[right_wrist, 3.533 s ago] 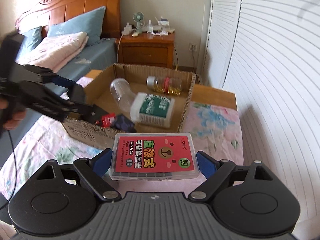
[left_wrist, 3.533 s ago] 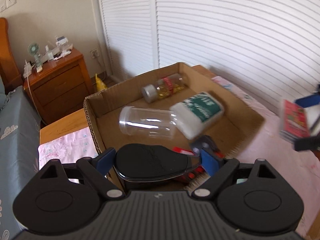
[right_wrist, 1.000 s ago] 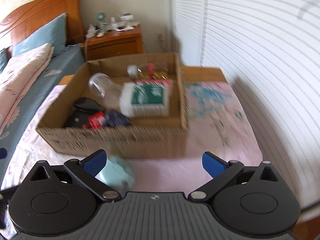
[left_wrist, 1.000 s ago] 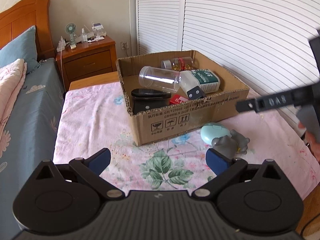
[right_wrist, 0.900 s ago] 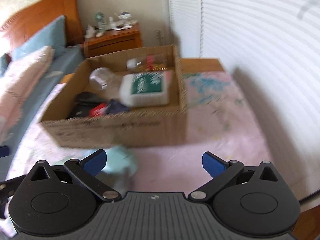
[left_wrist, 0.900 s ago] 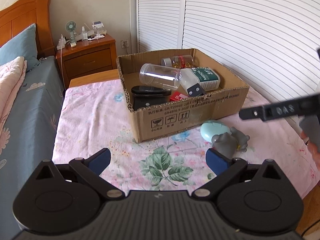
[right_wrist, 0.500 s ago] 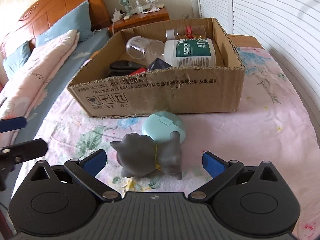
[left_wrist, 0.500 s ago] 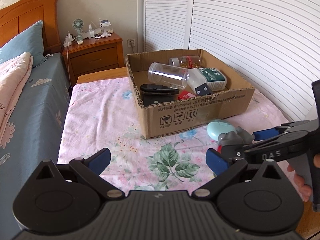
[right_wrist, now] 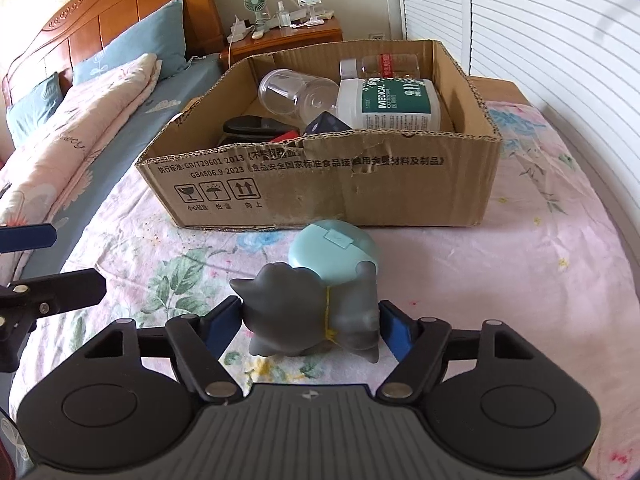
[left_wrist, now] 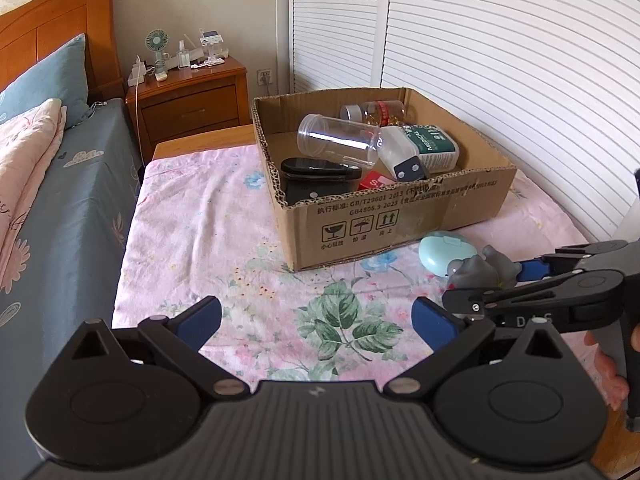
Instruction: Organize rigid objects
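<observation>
A grey cat-shaped toy (right_wrist: 316, 316) lies on the pink floral cloth (right_wrist: 540, 240) in front of the cardboard box (right_wrist: 320, 176). My right gripper (right_wrist: 310, 322) has closed around the toy, its blue pads touching both sides. A mint round case (right_wrist: 334, 252) lies just behind the toy. In the left wrist view the toy (left_wrist: 480, 270) and the case (left_wrist: 444, 250) show at right, with the right gripper (left_wrist: 492, 282) on the toy. My left gripper (left_wrist: 316, 316) is open and empty above the cloth. The box holds a clear jar (left_wrist: 340, 140), a white medical bottle (left_wrist: 420, 148) and a black case (left_wrist: 316, 170).
A bed with pink quilt (right_wrist: 68, 128) and blue pillows runs along the left. A wooden nightstand (left_wrist: 192, 96) with a small fan stands behind. White louvered doors (left_wrist: 500, 60) fill the right side. The box (left_wrist: 400, 212) sits at the back of the table.
Both grippers dropped their objects into the box and pulled back. My right gripper then came down to the grey toy and closed its fingers on it.
</observation>
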Action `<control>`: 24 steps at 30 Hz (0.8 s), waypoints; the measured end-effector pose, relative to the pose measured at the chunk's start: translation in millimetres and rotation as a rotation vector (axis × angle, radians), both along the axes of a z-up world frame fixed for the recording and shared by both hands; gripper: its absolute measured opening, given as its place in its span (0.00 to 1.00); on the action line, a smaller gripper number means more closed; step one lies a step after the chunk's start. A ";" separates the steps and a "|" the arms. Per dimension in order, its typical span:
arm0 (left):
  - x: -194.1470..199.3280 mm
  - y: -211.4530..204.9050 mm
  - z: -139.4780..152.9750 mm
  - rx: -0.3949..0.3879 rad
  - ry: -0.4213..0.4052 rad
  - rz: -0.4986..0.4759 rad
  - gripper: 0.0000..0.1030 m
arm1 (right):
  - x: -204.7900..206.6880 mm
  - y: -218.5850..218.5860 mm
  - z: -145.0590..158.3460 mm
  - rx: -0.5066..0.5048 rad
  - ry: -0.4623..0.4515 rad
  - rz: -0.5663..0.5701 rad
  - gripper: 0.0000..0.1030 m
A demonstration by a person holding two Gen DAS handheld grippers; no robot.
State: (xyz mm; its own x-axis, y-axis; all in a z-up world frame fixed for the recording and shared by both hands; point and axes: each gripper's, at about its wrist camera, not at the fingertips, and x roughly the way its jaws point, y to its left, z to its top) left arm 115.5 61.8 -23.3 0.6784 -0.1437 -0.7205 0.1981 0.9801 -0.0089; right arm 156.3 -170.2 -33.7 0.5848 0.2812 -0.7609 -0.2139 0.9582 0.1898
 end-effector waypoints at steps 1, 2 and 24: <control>0.7 -1.4 -0.4 0.003 0.002 -0.001 0.98 | -0.8 -1.8 0.7 0.001 -0.001 -0.002 0.75; 1.5 -2.8 -0.9 0.005 0.004 -0.003 0.98 | -1.5 -3.6 1.3 0.000 -0.002 -0.003 0.74; 56.2 -78.2 -21.6 -0.027 0.064 -0.046 0.98 | -25.4 -48.6 -14.0 -0.179 0.015 0.028 1.00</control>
State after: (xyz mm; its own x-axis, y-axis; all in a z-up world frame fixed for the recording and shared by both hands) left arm 171.8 -16.3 -45.0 0.6233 -0.1941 -0.7576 0.2415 0.9691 -0.0496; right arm 130.9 -218.8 -47.7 0.5664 0.1569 -0.8090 -0.2395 0.9707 0.0206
